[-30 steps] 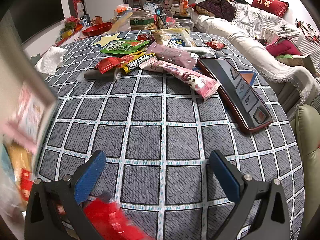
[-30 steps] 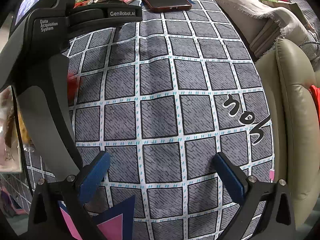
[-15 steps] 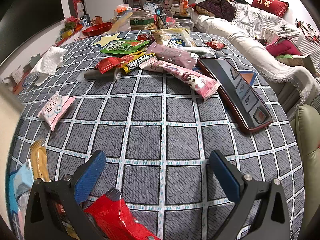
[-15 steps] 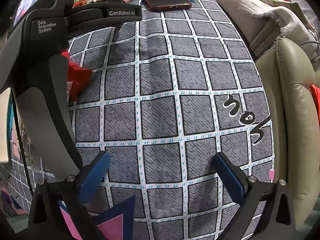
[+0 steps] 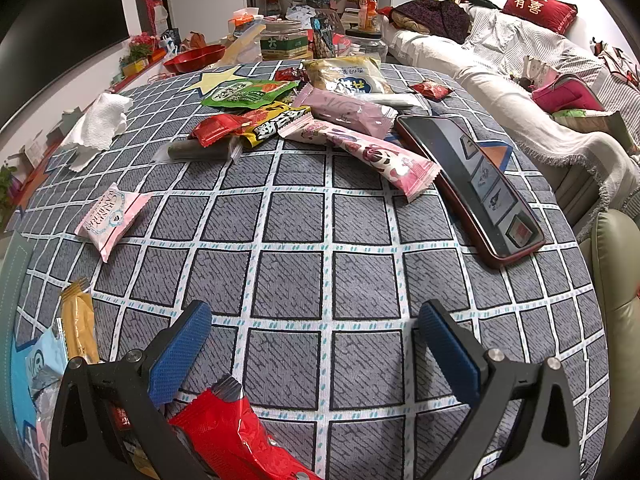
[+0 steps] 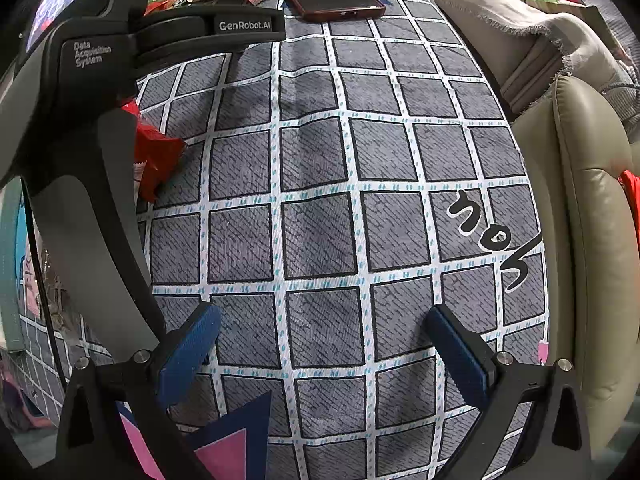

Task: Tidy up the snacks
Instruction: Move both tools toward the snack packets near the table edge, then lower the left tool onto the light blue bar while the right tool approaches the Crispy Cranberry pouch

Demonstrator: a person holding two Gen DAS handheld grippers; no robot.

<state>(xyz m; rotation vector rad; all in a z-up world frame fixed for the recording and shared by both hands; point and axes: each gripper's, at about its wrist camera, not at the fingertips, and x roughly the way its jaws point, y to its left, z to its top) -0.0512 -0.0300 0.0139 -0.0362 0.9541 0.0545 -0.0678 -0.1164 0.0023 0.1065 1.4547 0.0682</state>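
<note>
The left gripper (image 5: 316, 344) hangs low over the grid-patterned tablecloth (image 5: 328, 240), jaws spread wide with nothing between the blue pads (image 5: 180, 354). Right beneath its left finger lies a red snack packet (image 5: 224, 432), partly tucked under the frame. Just left of that — a yellow wrapper (image 5: 78, 326) and a pale blue packet (image 5: 40, 364) at the cloth's near-left edge. Further out on the left sits a pink-and-white biscuit packet (image 5: 110, 214), on its own.

Across the open middle of the cloth, the main heap of snacks: a long pink bar (image 5: 376, 156) touching a dark phone (image 5: 472, 182), a mauve packet (image 5: 348, 108), a yellow-and-black wrapper (image 5: 276, 124), a red wrapper (image 5: 218, 128), a green bag (image 5: 248, 94) and a beige bag (image 5: 348, 76) at the back. A small red packet (image 5: 432, 90) lies apart on the right, and a crumpled white tissue (image 5: 100, 126) on the far left.

The right gripper (image 6: 324, 344) is also spread, empty, above bare cloth near a beige leather seat (image 6: 592, 220). From its view the left device's grey body (image 6: 80, 160) looms at the left, with the red packet showing behind it.
</note>
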